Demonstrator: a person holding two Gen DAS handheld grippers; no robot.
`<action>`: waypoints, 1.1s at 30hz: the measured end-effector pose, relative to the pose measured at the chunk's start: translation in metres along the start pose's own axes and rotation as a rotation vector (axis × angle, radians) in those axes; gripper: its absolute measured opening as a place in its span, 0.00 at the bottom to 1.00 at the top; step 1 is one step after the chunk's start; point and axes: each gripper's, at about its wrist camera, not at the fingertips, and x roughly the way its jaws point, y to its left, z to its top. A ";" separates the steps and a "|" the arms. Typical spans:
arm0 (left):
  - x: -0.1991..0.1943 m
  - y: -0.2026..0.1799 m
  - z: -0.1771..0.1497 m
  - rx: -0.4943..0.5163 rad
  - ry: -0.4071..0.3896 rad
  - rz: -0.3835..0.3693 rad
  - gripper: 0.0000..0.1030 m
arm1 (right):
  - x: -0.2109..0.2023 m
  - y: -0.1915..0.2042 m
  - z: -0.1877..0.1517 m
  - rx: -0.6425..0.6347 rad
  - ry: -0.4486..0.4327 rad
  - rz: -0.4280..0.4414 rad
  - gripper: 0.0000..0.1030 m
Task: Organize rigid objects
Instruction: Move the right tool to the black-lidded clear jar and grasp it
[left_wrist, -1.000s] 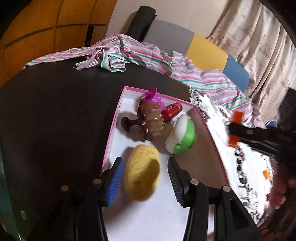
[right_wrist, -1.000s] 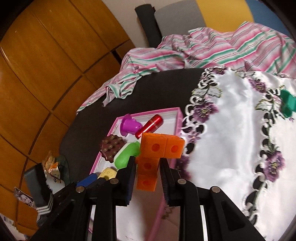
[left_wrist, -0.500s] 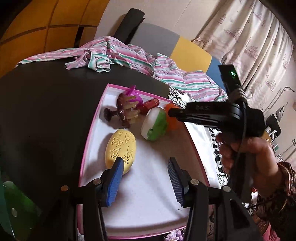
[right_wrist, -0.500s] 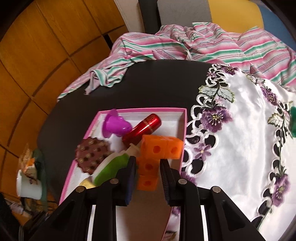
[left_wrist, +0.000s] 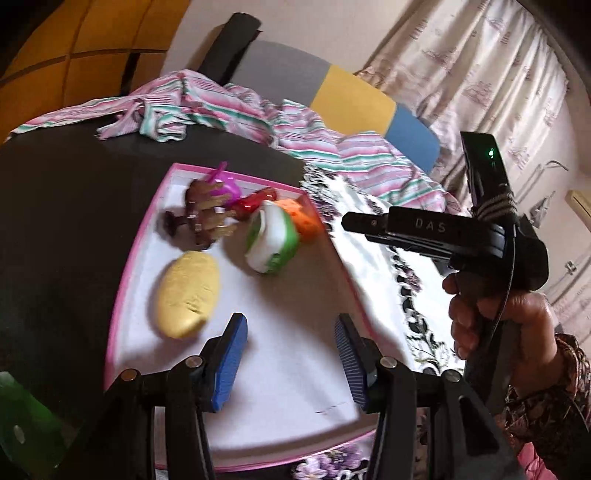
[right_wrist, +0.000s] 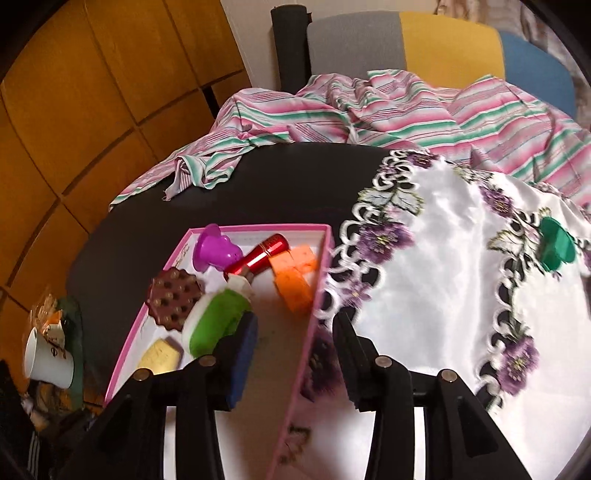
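Dark tabletop (right_wrist: 288, 184) carries a pink-rimmed box (right_wrist: 236, 230) beside a white embroidered cloth (right_wrist: 443, 258), striped fabric (right_wrist: 369, 110) behind. Right gripper (right_wrist: 293, 332) has its fingers opening with nothing pinched, straddling the box's right wall; the orange block piece (right_wrist: 295, 273) lies free in the box's far right corner next to the red tube (right_wrist: 264, 253), green-white item (right_wrist: 214, 321), brown brush (right_wrist: 173, 297), purple piece (right_wrist: 214, 251). Left gripper (left_wrist: 290, 343) hovers over the box floor, fingers spread wide and empty, yellow sponge (left_wrist: 188, 293) just left of them.
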 end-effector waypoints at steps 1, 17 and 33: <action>0.000 -0.002 -0.001 0.004 0.002 -0.005 0.48 | -0.003 -0.003 -0.002 0.008 0.000 0.000 0.43; 0.019 -0.066 -0.010 0.143 0.095 -0.136 0.49 | -0.044 -0.104 -0.050 0.156 0.052 -0.173 0.46; 0.044 -0.129 -0.026 0.283 0.198 -0.205 0.49 | -0.113 -0.247 -0.093 0.644 0.004 -0.355 0.52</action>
